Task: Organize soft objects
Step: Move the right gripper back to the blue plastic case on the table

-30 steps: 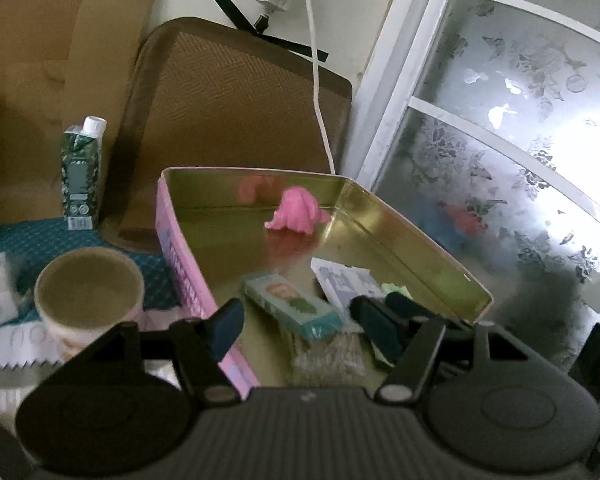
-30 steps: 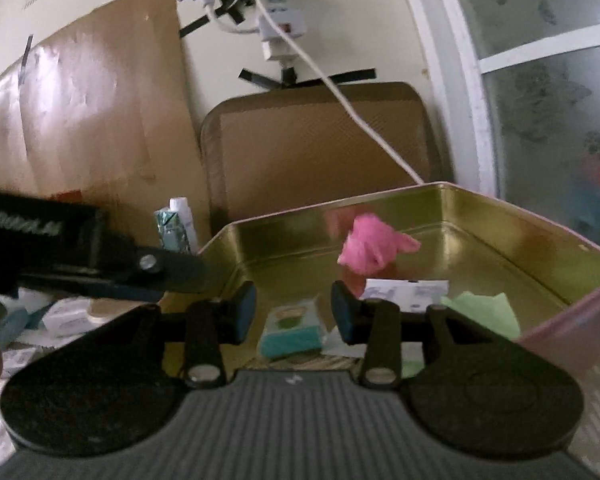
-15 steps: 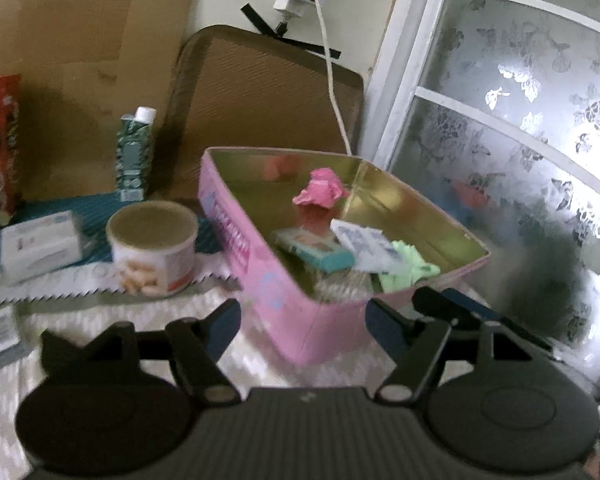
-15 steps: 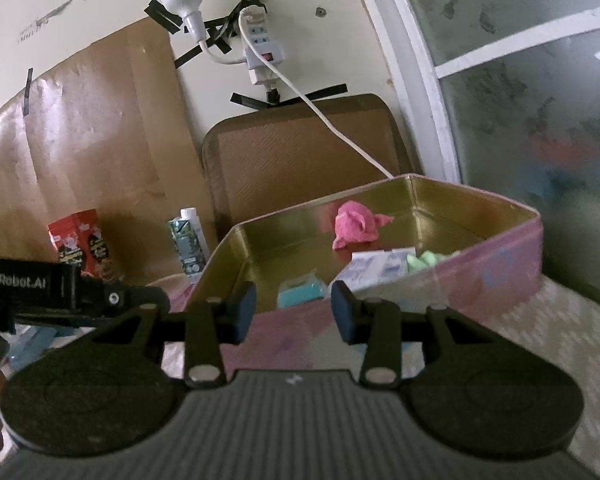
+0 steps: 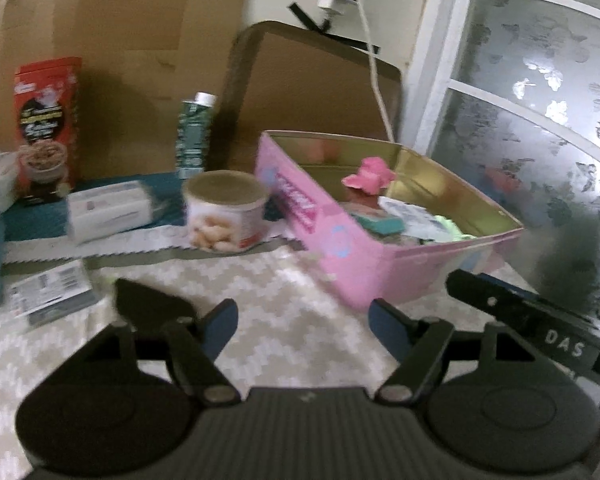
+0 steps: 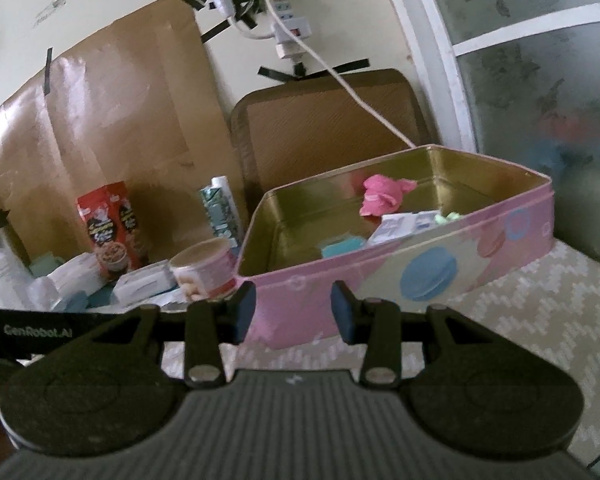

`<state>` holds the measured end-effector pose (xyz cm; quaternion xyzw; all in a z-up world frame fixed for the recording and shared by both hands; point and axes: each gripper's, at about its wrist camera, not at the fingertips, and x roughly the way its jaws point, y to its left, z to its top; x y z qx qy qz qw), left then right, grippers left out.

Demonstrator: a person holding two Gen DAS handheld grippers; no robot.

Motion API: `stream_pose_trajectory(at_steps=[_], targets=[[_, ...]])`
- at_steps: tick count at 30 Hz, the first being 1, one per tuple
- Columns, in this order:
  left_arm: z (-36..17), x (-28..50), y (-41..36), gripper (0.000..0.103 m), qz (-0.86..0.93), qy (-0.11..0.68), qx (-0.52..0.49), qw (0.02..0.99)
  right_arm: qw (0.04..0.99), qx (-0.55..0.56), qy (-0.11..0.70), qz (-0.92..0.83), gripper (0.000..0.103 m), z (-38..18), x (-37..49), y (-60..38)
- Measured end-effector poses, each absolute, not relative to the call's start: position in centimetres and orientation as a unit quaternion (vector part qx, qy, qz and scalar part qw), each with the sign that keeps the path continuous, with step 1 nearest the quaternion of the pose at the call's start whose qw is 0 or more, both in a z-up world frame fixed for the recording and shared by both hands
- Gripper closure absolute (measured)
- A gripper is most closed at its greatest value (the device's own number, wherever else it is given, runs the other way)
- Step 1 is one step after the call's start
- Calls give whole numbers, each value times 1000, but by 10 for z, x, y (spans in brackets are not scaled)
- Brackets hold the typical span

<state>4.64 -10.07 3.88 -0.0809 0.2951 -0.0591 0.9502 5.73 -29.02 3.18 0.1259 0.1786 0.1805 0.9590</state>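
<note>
A pink tin box with a gold inside stands on the patterned cloth. In it lie a pink soft toy, a teal packet, a white packet and a light green soft piece. My left gripper is open and empty, in front of the box above the cloth. My right gripper is open and empty, just in front of the box's near wall.
Left of the box stand a round snack tin, a green carton, a red cereal box and white tissue packs. A flat packet lies on the cloth. A brown cushion leans behind.
Both grippers have pulled back out of the box and away from it, still open and empty. The items stay in the box.
</note>
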Motion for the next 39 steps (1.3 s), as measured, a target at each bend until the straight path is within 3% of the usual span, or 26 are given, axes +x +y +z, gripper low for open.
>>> stream_pose_trajectory(at_steps=[28,30,33,35,37,39], targets=[[8,-41,76,28,174,245,-66,952,915,-24,243,321,58,22,56,-117],[7,-46,92,28,178,238,-98,950,908,-34,241,341,58,25,60,-101],[7,-53,103,28,169,217,-135,952,894,-42,241,376,49,33,72,-71],[8,-58,104,27,163,201,-141,956,884,-52,240,398,49,38,80,-51],[10,-63,101,18,162,183,-140,960,875,-72,233,417,48,40,84,-29],[11,-71,99,17,160,161,-138,964,865,-108,226,435,45,38,86,-8]])
